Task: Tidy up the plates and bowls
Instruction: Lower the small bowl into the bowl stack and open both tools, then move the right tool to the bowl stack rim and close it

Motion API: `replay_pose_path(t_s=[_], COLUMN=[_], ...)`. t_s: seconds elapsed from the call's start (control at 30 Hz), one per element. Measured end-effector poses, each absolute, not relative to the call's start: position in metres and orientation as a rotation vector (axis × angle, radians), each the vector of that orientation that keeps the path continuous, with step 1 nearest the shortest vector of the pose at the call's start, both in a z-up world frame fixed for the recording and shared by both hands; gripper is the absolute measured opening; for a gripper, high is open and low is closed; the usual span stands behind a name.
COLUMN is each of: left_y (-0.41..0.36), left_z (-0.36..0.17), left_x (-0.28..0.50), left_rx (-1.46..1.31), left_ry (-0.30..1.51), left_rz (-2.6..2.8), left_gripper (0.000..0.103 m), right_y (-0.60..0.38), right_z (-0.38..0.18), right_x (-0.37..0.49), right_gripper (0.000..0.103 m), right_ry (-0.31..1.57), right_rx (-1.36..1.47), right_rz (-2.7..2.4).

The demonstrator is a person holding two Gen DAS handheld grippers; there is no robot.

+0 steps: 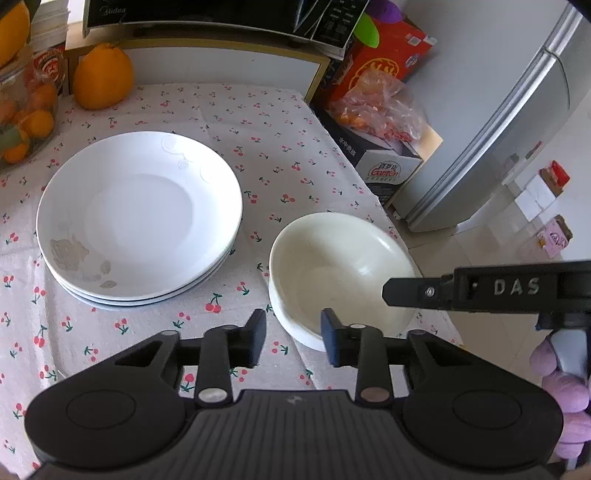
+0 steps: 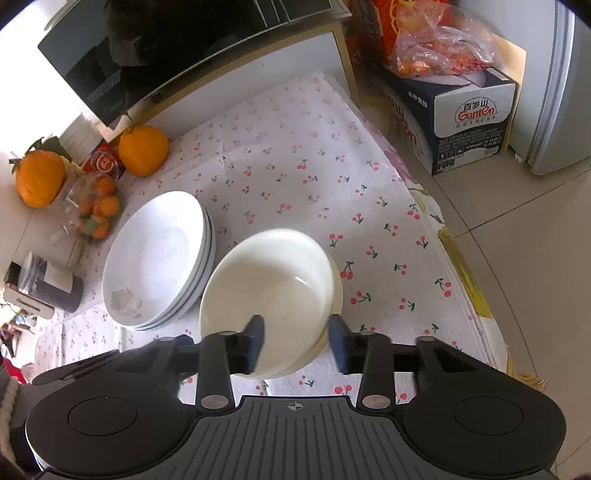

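Note:
A cream bowl [image 1: 340, 273] [image 2: 273, 288] sits nested in another bowl on the cherry-print cloth [image 1: 280, 155], near the table's right edge. To its left is a stack of three white plates [image 1: 140, 214] [image 2: 155, 258]. My left gripper [image 1: 291, 336] is open and straddles the bowl's near-left rim: one finger is outside, the other inside, and neither pad presses on it. My right gripper [image 2: 295, 339] is open too, across the bowl's near-right rim with a gap at the pads. One of its fingers [image 1: 406, 291] reaches over the bowl from the right in the left wrist view.
A large orange [image 1: 103, 77] and a glass jar of small oranges [image 1: 26, 118] stand at the back left, in front of a microwave [image 1: 207, 14]. Off the table's right edge are a Ganten box [image 2: 472, 122], a bag of fruit [image 1: 376, 107] and a fridge [image 1: 498, 122].

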State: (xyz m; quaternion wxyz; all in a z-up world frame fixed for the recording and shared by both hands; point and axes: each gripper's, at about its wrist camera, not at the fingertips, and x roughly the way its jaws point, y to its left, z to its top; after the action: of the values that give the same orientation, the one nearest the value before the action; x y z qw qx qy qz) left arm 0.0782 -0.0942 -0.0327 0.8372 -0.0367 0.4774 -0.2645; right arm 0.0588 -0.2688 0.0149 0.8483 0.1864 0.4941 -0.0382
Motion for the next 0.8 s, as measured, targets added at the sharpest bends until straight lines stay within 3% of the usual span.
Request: replay_pose_path(t_s=[0.23,0.3,0.5,0.63,0.8], left_y=[-0.091,-0.089,-0.082,-0.078,-0.078], left_z=[-0.033,-0.032,-0.032,-0.034,-0.037], left_x=[0.076,0.075,0.070,0.064,0.056], left_rx=[-0.059,-0.055,-0.055,-0.013,0.046], left_ry=[0.985,0.972,0.929,0.874,0.819], left_rz=[-0.562,-0.564,-0.591,-0.601,-0.639], left_gripper=[0.060,0.073,0.097,0.103,0.102], right_y=[-0.272,-0.273,-0.277,-0.276,-0.280], right_z=[0.021,0.021,0.020,0.014,0.006], right_x=[0.056,0.055,0.051,0.047,0.042], right_gripper=[0.067,0.071,0.086,0.093,0.095], right_ry=[1.004,0.992,0.933,0.904,0.879], right_rx=[0.417,0.431,0.425,0.359,0.300], right_rz=[-0.066,-0.059,-0.046,-0.065,-0.092])
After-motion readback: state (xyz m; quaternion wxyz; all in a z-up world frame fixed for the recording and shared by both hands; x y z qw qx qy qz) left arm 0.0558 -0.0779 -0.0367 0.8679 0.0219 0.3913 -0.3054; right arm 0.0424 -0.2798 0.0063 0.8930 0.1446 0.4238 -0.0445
